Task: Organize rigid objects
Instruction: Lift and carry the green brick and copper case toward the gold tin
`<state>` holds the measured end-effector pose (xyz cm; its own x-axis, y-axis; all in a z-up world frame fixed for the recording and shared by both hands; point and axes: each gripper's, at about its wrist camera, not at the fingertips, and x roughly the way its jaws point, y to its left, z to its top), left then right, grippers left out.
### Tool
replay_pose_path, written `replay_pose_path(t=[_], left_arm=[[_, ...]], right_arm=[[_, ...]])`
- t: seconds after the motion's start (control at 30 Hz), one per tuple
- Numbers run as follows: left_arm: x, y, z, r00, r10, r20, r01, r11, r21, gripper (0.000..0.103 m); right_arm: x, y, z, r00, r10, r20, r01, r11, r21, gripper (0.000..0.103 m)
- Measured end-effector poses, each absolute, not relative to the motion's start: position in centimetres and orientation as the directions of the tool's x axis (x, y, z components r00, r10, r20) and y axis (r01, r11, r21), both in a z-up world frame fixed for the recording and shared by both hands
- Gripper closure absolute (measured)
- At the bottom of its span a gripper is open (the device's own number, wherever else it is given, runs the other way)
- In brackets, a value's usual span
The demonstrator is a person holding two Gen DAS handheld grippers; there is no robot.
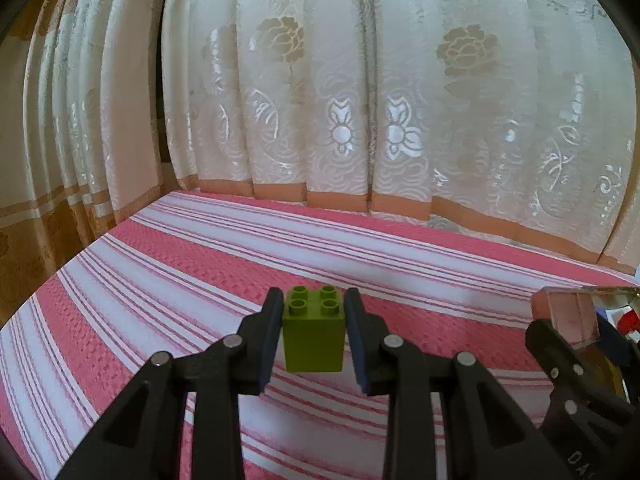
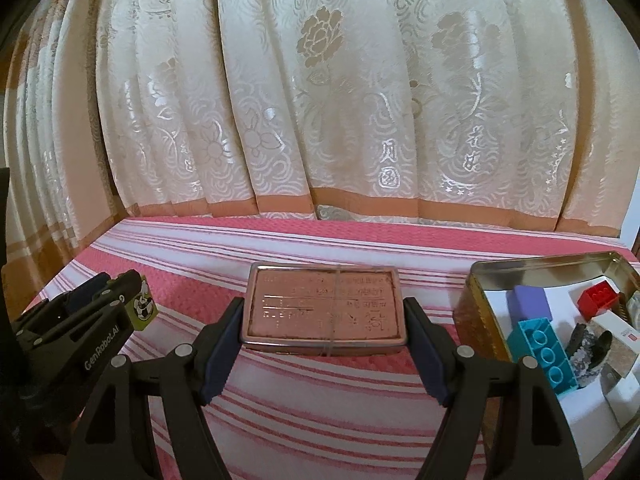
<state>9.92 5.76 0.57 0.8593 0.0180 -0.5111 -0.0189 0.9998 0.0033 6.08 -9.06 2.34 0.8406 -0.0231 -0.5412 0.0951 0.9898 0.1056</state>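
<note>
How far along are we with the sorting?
Done: purple, teal and red blocks lie in the gold metal tin. In hand: left gripper holds a green studded block; right gripper holds a pink rectangular case. Left: both go in.

The tabletop [image 1: 168, 280] wore a cloth of broad pink and white bands, with thin pink pinstripes across the white. Behind it hung a cream curtain [image 1: 360, 80] with shiny woven flowers, beige roses and a tan hem band. The brick [image 1: 314, 334] was lime green, and in the right wrist view one of its faces showed a black-and-white picture. Both sets of tongs [image 1: 314, 336] [image 2: 322, 338] were black with dark blue pads. The small case [image 2: 323, 308] was copper-pink with pale lettering. The tin [image 2: 480, 312] was gold outside, silvery inside, and held purple [image 2: 532, 304], turquoise [image 2: 548, 354] and red [image 2: 598, 302] bricks.
</note>
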Motion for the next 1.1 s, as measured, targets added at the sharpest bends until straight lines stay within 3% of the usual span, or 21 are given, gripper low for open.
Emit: replay_pose_path(t=[1.1], left_arm=[[4.8,0.9,1.1,0.887,-0.051,-0.459,0.051,0.999,-0.013,0.073]], right_arm=[[0.0,-13.1,3.8,0.88,-0.098,-0.466,0.135,0.99,0.048,0.025]])
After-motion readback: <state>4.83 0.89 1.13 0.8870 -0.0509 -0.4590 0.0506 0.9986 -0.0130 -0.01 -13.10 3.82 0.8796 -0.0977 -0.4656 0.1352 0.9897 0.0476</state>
